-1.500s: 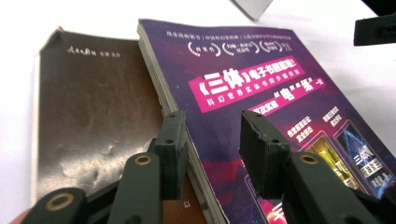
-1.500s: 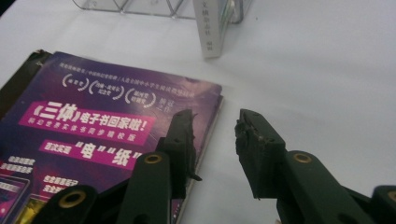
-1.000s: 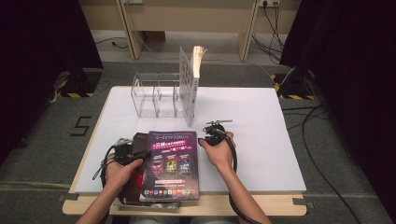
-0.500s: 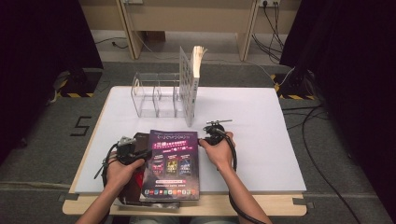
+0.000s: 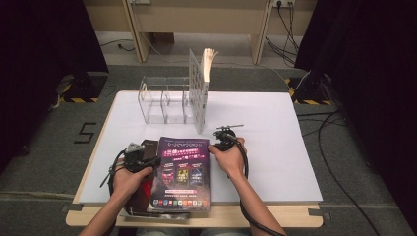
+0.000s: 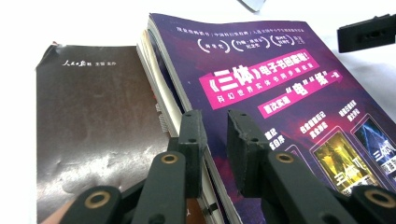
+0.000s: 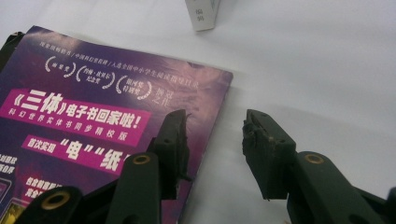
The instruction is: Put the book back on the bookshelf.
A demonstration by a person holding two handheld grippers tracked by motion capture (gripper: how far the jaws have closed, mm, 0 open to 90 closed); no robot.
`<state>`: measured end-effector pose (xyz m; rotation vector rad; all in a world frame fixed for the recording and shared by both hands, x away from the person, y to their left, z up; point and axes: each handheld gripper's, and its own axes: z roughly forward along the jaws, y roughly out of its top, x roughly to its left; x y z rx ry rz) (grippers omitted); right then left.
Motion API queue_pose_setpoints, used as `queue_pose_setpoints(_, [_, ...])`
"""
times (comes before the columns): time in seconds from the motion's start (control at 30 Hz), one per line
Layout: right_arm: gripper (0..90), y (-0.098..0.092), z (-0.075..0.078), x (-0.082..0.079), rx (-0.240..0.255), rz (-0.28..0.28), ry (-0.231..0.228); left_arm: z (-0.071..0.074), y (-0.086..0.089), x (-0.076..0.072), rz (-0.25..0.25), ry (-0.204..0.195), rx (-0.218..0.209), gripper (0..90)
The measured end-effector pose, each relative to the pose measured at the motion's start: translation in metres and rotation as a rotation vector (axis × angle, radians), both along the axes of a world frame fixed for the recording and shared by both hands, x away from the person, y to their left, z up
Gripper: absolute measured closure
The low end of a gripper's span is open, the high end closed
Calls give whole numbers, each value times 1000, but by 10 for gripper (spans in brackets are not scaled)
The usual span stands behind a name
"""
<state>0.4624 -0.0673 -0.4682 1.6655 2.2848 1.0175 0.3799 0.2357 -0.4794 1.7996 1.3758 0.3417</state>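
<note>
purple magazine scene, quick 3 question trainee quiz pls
1. True or false: the purple magazine lies flat on the white table.
2. What lies under the magazine's left edge? A) a dark brown book B) a tablet C) a folder
3. Which tool's jaws straddle the magazine's left edge, and which side's jaws stand wider apart?

Key
1. True.
2. A, the dark brown book.
3. The left tool, with its jaws just closing in on that edge of the pages; whether the pads press yet is unclear. The right tool stands wider, its jaws just opening at the magazine's right edge, gripping nothing.
</note>
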Motion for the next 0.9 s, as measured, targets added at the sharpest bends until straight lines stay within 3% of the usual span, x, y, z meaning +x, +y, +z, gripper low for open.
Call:
queue_pose_setpoints(0.53, [551,3,-8,16,46,-11,67,1,-5,2,-29,-1,35,743])
queue_pose_setpoints(0.67, [549,3,-8,16,57,-13,69,2,-6,2,-32,4,12,739])
queue_pose_setpoints(0.9, [522,4,-11,17,69,-18,61,3,-8,3,-39,15,17,731])
